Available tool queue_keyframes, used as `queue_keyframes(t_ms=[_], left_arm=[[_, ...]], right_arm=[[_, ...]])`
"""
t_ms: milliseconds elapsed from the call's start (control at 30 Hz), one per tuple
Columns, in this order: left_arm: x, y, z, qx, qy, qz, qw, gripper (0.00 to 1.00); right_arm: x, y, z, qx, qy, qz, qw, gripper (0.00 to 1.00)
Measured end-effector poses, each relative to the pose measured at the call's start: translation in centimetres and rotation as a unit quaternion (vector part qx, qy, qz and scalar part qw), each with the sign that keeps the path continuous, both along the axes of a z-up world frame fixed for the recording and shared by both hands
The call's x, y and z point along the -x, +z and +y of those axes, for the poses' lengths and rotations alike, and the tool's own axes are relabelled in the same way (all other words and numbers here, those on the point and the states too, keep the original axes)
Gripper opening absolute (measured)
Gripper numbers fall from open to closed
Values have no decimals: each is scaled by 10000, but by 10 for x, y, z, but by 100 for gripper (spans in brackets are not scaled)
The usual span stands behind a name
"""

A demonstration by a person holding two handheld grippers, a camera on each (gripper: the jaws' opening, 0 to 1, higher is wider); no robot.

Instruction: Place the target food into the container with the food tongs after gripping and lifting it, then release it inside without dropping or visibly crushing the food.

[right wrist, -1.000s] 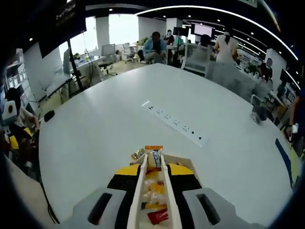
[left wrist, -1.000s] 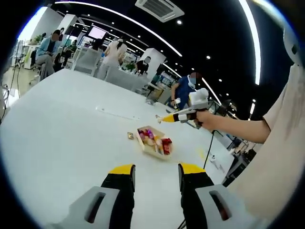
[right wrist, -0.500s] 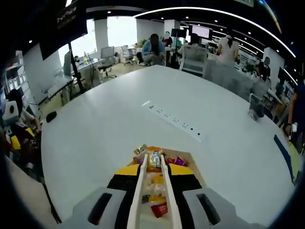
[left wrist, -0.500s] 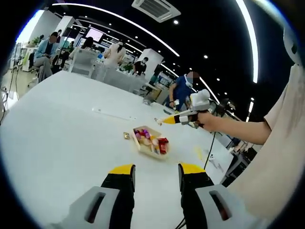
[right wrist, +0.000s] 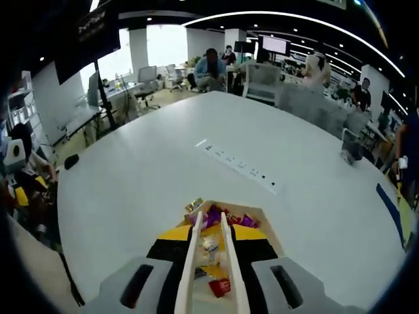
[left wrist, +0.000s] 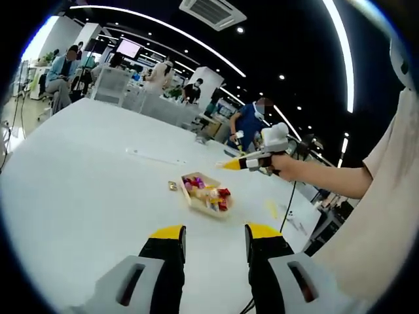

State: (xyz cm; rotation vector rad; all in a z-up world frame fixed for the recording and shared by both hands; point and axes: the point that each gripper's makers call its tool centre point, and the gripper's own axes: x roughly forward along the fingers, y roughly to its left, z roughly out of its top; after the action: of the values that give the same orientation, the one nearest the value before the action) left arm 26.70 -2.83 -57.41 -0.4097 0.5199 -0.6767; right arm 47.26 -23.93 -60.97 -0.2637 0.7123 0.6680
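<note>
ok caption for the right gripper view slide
Right gripper holds food tongs above the snack-filled container.

The left gripper [left wrist: 214, 243] has its two yellow-tipped fingers [left wrist: 168, 233] parted over the white bench [left wrist: 78, 183], with nothing between them. Ahead of the fingertips, well apart from them, a small open container [left wrist: 205, 195] of wrapped sweets sits on the bench, and one loose sweet [left wrist: 172, 185] lies just beside it. Above and beyond the container, a hand [left wrist: 281, 165] holds the right gripper [left wrist: 230, 163] in the air.
</note>
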Motion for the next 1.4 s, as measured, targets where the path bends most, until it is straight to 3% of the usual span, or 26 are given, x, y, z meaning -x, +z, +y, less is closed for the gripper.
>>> queue_keyframes(t_ms=[400,733,967,1400], left_arm=[[-1,-1,-2,-2,-3,17,10000,35],[-1,-5,4,-39,38,97,9999,35],[-5,-8,14,-52,49,157,9999,35],[-17,-13,32,-125,-18,294,9995,35]], right_arm=[[1,-3,6,-67,37,29,10000,23],[6,-18,48,-264,250,178,9992,24],[3,-26,76,-461,144,277,9984,24],[-4,-54,99,-409,-84,422,9982,24]])
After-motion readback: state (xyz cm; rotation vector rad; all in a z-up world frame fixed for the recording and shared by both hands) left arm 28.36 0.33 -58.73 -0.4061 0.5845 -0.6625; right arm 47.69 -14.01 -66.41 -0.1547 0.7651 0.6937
